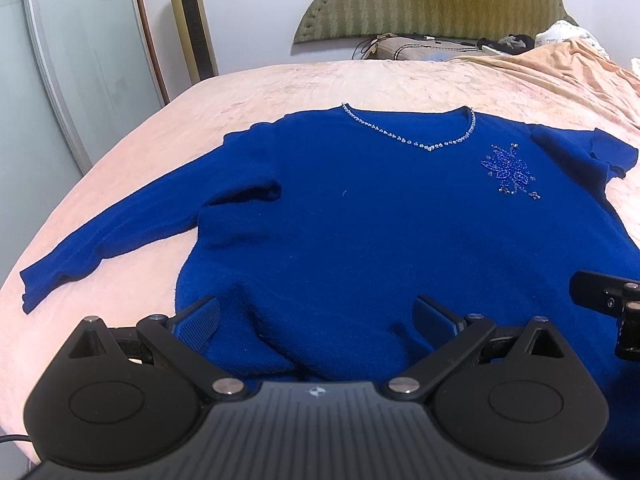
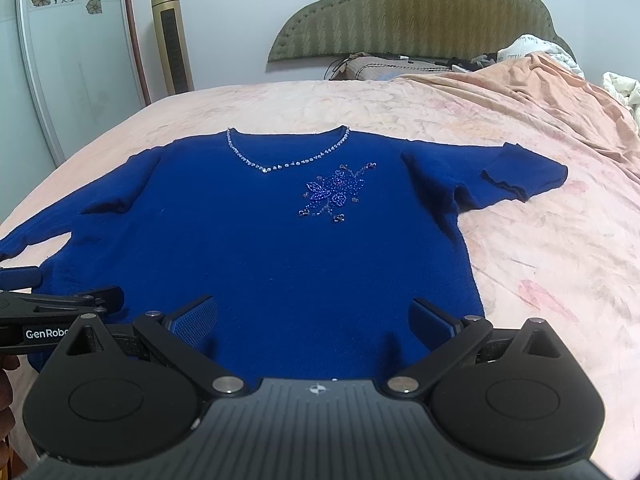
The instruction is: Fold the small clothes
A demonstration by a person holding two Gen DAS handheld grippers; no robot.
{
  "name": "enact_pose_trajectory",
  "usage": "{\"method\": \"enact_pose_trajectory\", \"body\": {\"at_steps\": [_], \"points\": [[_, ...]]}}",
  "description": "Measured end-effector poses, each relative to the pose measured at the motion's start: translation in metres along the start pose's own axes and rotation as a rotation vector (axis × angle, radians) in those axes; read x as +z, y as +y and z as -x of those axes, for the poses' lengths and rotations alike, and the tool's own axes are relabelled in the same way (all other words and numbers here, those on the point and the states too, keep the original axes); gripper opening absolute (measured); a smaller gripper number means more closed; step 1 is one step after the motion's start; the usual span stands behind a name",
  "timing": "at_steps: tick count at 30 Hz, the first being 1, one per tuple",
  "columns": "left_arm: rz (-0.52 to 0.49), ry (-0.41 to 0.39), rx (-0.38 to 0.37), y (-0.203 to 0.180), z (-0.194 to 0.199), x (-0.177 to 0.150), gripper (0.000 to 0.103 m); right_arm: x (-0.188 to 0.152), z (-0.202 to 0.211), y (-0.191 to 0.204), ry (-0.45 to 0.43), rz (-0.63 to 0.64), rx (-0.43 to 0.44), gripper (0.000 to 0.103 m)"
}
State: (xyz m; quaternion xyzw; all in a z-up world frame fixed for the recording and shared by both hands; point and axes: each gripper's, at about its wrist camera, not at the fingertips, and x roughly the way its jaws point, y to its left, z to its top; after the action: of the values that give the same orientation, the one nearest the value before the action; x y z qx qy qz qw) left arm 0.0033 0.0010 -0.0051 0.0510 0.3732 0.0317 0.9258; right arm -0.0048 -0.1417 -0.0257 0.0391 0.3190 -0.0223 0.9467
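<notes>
The blue sweater (image 2: 256,240) lies flat on the bed (image 2: 520,240), neck far and hem near, and both the left gripper (image 1: 316,320) and right gripper (image 2: 314,318) hang wide apart, empty, just over that hem.

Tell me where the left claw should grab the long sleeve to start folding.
Grip the cuff end of the long sleeve, coming from the bed's near left edge. It lies flat, stretched outward with its cuff free on the blanket, so it should lift easily across the sweater.
</notes>
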Motion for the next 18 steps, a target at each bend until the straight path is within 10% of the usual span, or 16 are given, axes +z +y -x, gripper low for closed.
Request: {"method": "enact_pose_trajectory", "body": {"at_steps": [18], "points": [[0.003, 0.008, 0.002, 0.0006, -0.0024, -0.0022, 0.103, -0.0046, -0.0006, -0.001, 0.007, -0.016, 0.024, 0.103]]}}
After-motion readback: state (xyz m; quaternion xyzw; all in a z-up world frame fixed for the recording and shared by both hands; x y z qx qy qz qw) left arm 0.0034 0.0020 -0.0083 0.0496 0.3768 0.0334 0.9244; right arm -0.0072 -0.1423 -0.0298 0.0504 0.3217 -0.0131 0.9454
